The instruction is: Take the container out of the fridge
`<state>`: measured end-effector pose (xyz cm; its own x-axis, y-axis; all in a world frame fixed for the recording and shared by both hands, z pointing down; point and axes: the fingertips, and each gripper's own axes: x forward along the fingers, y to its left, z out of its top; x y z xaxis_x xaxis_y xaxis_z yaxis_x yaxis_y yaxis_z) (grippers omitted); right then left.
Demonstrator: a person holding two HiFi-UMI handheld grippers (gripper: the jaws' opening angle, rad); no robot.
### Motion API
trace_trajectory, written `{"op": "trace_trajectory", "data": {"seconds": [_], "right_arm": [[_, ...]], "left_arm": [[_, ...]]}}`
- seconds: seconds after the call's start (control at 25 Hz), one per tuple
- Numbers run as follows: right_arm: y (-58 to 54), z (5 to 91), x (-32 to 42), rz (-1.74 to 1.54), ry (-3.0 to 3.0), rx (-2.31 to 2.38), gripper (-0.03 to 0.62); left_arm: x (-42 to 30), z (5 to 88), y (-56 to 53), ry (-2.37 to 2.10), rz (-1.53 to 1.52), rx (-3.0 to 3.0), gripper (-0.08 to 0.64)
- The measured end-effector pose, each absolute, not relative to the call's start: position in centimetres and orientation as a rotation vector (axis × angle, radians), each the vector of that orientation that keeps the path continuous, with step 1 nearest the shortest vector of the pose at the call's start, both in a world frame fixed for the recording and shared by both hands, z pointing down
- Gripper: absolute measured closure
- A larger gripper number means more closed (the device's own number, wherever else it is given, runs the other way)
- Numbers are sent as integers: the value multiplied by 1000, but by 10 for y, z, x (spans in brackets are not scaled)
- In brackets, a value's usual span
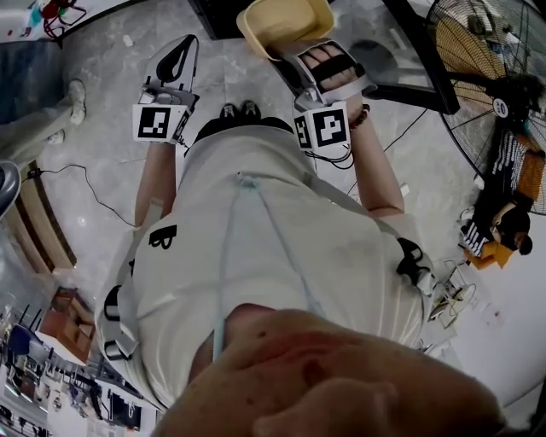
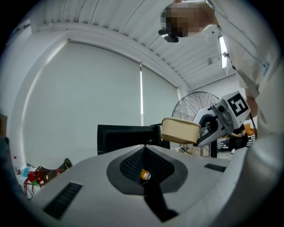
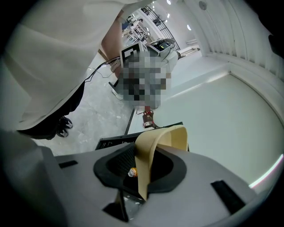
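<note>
The container (image 1: 286, 21) is a shallow beige tub, seen at the top of the head view. My right gripper (image 1: 288, 53) is shut on its near rim and holds it off the grey floor. In the right gripper view the tub's wall (image 3: 153, 142) stands pinched between the grey jaws. The left gripper view shows the same tub (image 2: 179, 131) at right, carried by the right gripper (image 2: 208, 128). My left gripper (image 1: 189, 43) hovers to the left of the tub, jaws together, nothing in it; its closed jaws (image 2: 143, 148) point level at a pale wall.
A low black unit (image 2: 126, 137) stands ahead against the wall. A large standing fan (image 1: 486, 77) is at the right, with a person seated on the floor (image 1: 503, 226) beyond it. A cable (image 1: 85, 183) runs over the floor at left near wooden furniture (image 1: 38, 222).
</note>
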<state>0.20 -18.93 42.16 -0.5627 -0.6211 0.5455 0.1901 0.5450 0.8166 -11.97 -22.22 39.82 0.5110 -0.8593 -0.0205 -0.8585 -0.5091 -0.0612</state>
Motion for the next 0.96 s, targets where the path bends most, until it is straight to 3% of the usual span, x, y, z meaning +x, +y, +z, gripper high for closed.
{"op": "trace_trajectory", "data": {"seconds": [0.96], "right_arm": [[-196,423,8,-1115,-1873,352,499]], "left_arm": [[-114,403,-226,1518,-44,-2689,551]]}}
